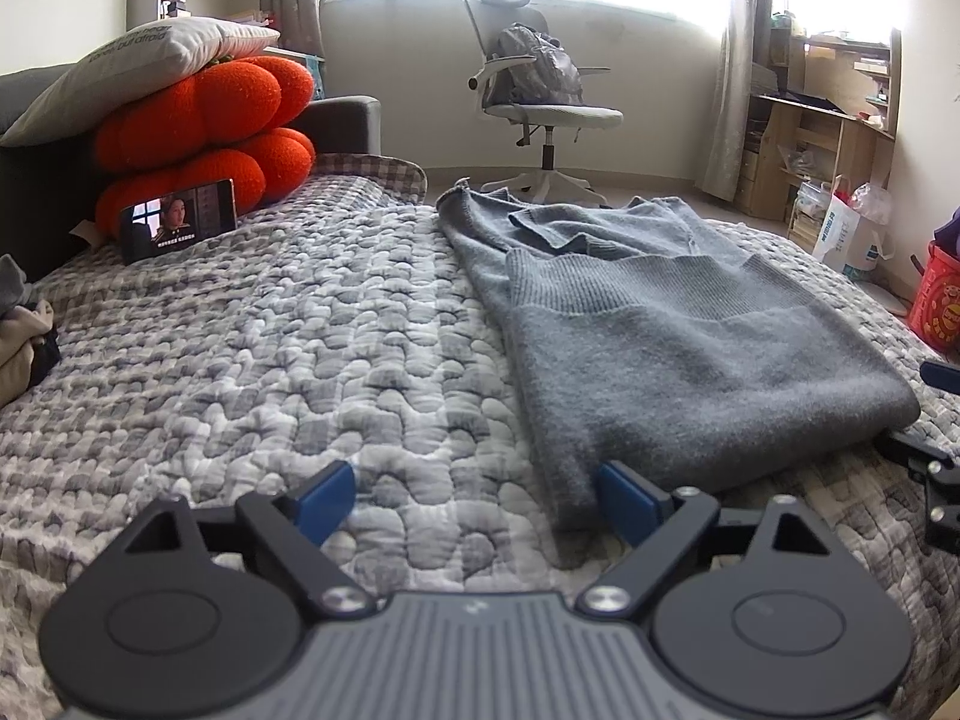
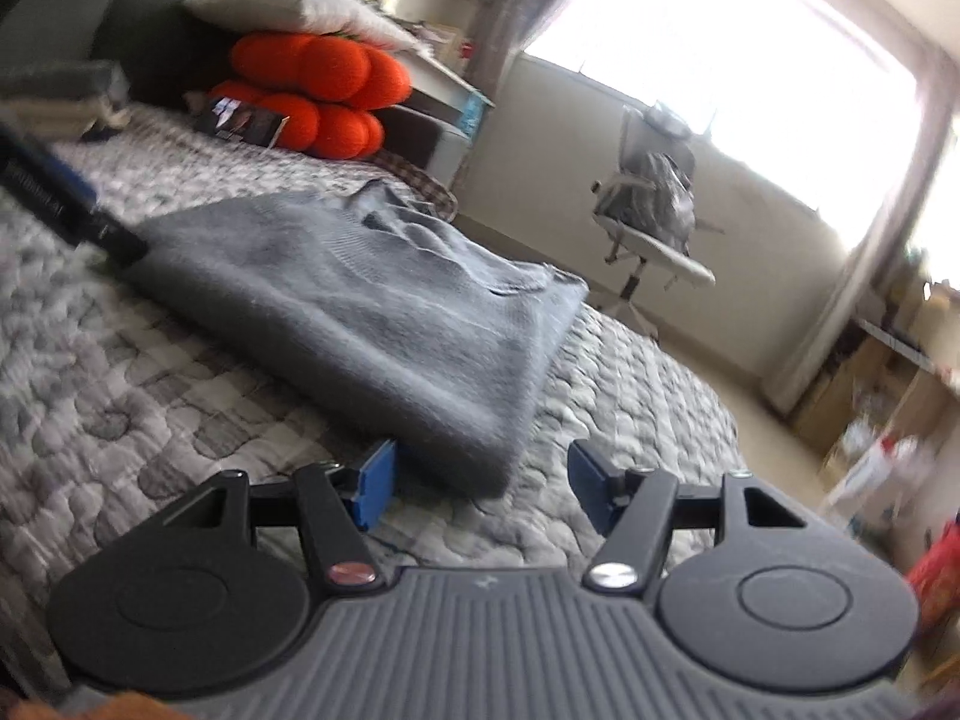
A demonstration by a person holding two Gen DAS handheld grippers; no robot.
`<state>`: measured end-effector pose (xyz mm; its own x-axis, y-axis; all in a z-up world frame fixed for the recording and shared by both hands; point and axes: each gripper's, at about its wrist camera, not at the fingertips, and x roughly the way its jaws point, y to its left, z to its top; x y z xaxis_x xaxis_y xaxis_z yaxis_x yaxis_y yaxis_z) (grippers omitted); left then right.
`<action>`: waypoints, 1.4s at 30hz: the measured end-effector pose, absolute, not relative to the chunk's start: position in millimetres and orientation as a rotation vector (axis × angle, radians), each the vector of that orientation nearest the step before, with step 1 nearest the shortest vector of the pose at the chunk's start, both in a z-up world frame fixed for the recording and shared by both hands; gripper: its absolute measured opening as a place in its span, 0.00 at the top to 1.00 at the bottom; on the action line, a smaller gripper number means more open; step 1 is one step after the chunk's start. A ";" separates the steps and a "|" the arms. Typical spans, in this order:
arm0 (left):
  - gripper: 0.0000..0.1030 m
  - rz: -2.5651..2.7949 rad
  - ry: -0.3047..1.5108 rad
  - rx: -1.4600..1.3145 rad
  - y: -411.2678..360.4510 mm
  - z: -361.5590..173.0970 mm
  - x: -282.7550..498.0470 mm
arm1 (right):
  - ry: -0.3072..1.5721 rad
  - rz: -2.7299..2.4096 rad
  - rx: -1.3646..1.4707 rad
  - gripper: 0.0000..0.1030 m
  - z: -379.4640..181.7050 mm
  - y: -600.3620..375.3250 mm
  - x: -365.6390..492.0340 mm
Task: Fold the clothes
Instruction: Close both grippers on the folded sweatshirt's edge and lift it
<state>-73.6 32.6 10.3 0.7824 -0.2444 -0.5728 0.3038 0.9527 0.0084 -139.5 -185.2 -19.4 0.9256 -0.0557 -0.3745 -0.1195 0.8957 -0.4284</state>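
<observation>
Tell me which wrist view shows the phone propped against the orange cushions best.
Left wrist. The slim dark phone sits sharp there, screen facing the camera, leaning on the plump orange cushions. The right wrist view is motion-blurred and catches the phone small, tilted and indistinct.

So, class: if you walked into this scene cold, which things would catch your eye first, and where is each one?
First the bright orange cushions, stacked at the head of the bed under a white pillow. Next the grey sweater, part folded on the quilt, with the open left claw and open right claw at its near edge. A phone leans against the cushions.
</observation>
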 end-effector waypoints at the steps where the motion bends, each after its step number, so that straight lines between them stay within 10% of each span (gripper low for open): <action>1: 0.13 -0.296 0.605 0.101 32.7 10.4 -73.4 | 0.385 0.037 -0.483 0.37 -19.9 -183.0 -139.2; 12: 0.13 -0.302 0.614 0.109 33.2 13.3 -75.6 | 0.307 0.128 -0.745 0.39 -27.6 -163.2 -133.6; 14: 0.13 -0.307 0.609 0.123 33.2 14.9 -77.4 | 0.315 0.156 -0.749 0.48 -25.7 -165.2 -130.2; 16: 0.13 -0.312 0.595 0.147 32.0 17.0 -80.6 | 0.356 0.193 -0.679 0.77 -17.6 -172.3 -124.5; 42: 0.23 -0.538 0.381 0.605 -44.0 10.5 -89.3 | 0.406 0.246 -0.239 0.80 43.3 -200.0 -80.0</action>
<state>-89.3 -44.0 10.5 0.7968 -0.3617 -0.4840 0.5769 0.6936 0.4314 -80.0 -200.0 43.3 0.8900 0.1877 -0.4156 -0.2823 0.9425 -0.1789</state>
